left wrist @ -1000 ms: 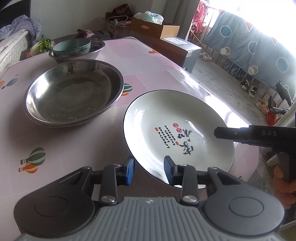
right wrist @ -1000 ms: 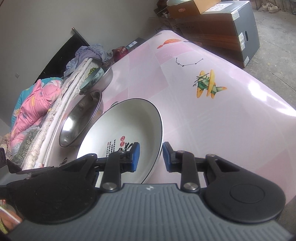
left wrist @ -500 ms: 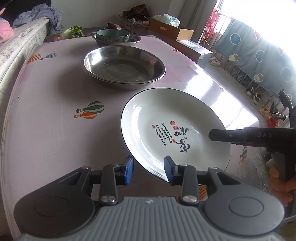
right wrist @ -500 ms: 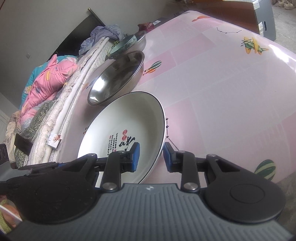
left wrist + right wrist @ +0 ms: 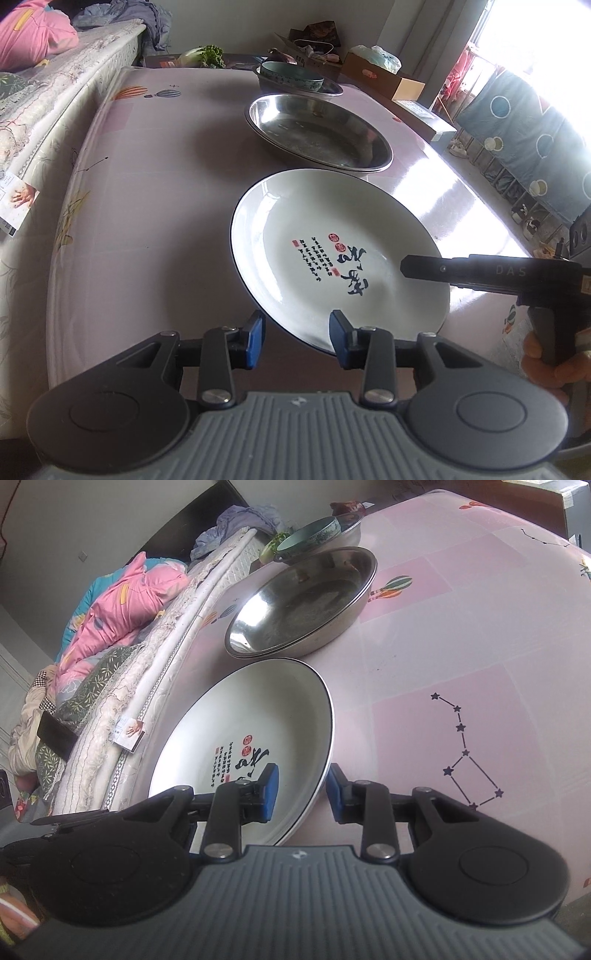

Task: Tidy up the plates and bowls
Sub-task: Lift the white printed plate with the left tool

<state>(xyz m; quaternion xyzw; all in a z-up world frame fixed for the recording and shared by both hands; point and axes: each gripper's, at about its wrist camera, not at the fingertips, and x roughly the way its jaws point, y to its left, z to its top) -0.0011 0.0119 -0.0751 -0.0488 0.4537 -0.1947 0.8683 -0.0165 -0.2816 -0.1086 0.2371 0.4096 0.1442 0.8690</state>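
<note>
A white plate (image 5: 332, 251) with a dark rim and printed calligraphy is held tilted above the pink table; it also shows in the right wrist view (image 5: 251, 734). My left gripper (image 5: 295, 341) has its blue pads on either side of the plate's near rim. My right gripper (image 5: 301, 794) straddles the opposite rim and shows in the left wrist view (image 5: 406, 266) as a black finger over the plate. A steel basin (image 5: 317, 129) sits behind it. A teal bowl (image 5: 291, 75) rests in a second steel basin at the far end.
The pink table (image 5: 155, 206) has a balloon and star pattern. A bed with a quilt and pink bedding (image 5: 122, 602) runs along one side. Boxes (image 5: 380, 75) and a leafy vegetable (image 5: 207, 55) lie beyond the far end.
Both grippers have carried the plate back towards the near end of the table; the steel basin now lies farther off and more of the table and bed is in view.
</note>
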